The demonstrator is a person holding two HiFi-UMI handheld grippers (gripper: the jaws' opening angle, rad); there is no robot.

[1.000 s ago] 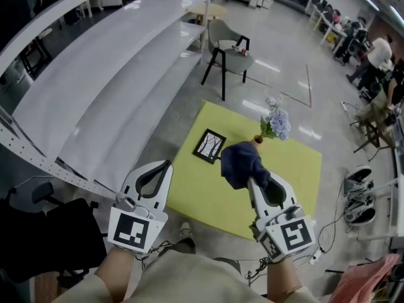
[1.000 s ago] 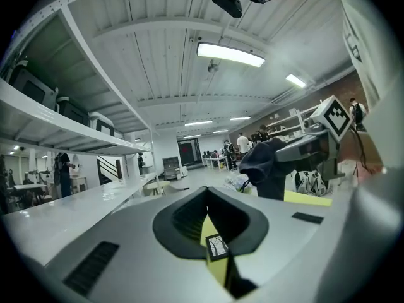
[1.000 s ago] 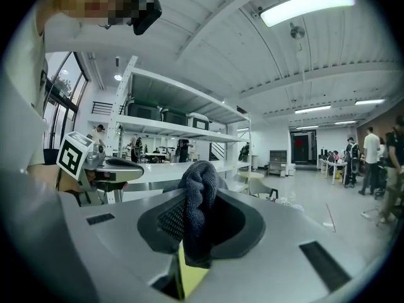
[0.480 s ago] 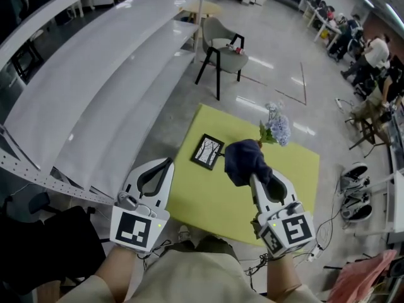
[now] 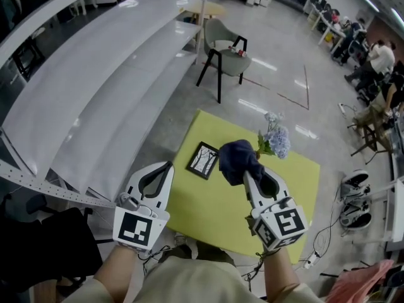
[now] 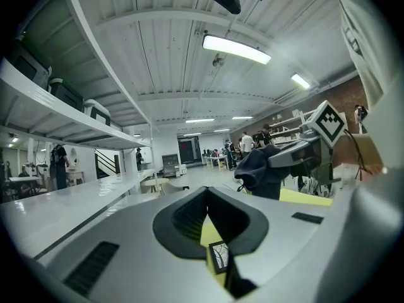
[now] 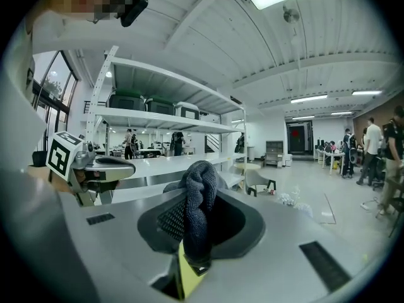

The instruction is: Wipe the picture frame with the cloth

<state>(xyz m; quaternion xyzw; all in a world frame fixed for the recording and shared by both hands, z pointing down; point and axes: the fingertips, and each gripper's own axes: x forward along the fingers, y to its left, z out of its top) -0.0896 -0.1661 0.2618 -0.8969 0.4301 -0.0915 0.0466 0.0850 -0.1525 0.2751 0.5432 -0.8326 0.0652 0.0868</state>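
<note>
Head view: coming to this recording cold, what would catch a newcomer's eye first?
The bright yellow-green surface stands out at the centre. Over it the right gripper is shut on a bunched dark blue cloth, with a small black picture frame lying flat just left of it in the view and pale blue flowers on its other side. The left gripper is shut and empty at lower left.

Flowers [image 5: 276, 141], their base behind the cloth [image 5: 235, 156]
</note>
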